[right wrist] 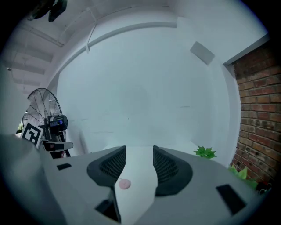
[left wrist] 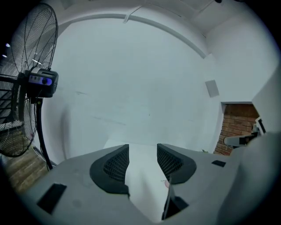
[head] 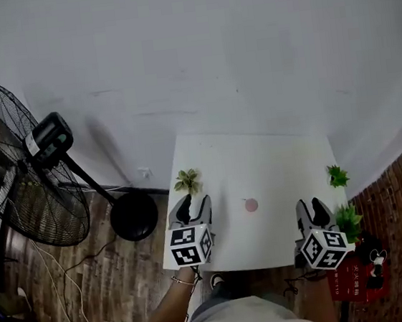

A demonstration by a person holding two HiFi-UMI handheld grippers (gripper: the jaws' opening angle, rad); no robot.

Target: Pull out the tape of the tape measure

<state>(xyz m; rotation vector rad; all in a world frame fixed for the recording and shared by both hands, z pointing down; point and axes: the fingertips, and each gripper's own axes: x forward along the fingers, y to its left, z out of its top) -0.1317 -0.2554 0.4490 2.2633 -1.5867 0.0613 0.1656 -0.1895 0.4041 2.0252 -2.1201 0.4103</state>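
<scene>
We are looking down at a room with a white wall [head: 210, 47], a wooden floor and a big black fan [head: 22, 177] standing at the left. A white table [head: 258, 157] is standing against the wall, with small green plants [head: 187, 181] near its corners.

We are holding the left gripper [head: 194, 206] over the near left part of the table. Its jaws are standing apart and nothing is between them. The right gripper [head: 312, 209] is hovering at the near right part, also with its jaws apart and empty.

The tape measure [head: 251, 204], a small pink round thing, is lying on the bare table between the two grippers. It is sitting ahead and to the right of the left gripper, and ahead and to the left of the right one, about equally near to both. We are not seeing any tape pulled out, and the tape end is too small to make out.
</scene>
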